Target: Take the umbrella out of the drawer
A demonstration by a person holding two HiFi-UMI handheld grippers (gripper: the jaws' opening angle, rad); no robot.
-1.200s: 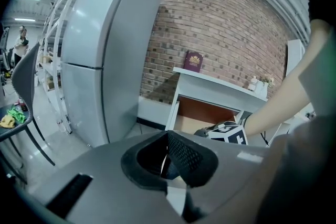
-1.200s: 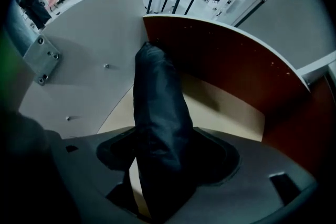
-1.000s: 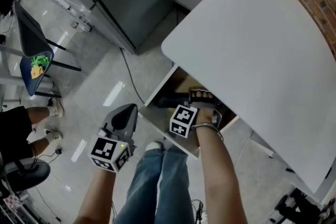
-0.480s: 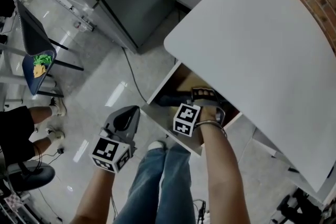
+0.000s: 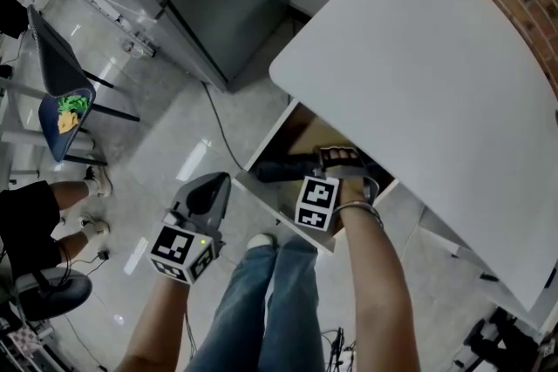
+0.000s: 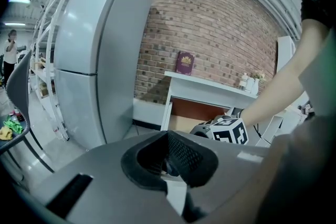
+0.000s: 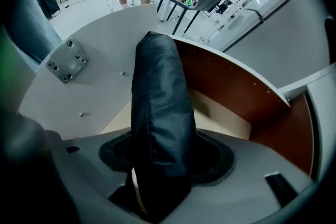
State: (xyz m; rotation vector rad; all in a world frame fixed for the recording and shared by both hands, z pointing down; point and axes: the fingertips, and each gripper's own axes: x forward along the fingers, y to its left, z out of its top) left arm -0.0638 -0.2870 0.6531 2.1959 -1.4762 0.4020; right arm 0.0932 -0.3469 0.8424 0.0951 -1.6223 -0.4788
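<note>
Left gripper [image 5: 213, 187], held over the floor beside the drawer [image 5: 268, 205]: the jaws are seen together, with nothing between them. The dark folded umbrella [image 5: 281, 169] is shown inside the open drawer, under the white table [image 5: 418, 74]. Right gripper [image 5: 336, 163], pointed steeply down into the drawer: the jaws, having just been closing, are clamped on one end of the umbrella.

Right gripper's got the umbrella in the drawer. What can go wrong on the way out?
1. The right gripper jaws have just been closing on the umbrella, gripped near one end; the long free end may swing or slip.
2. The free end lies along the drawer and could catch its side wall.
3. The table overhangs the drawer, so a straight lift may knock its edge.
</note>
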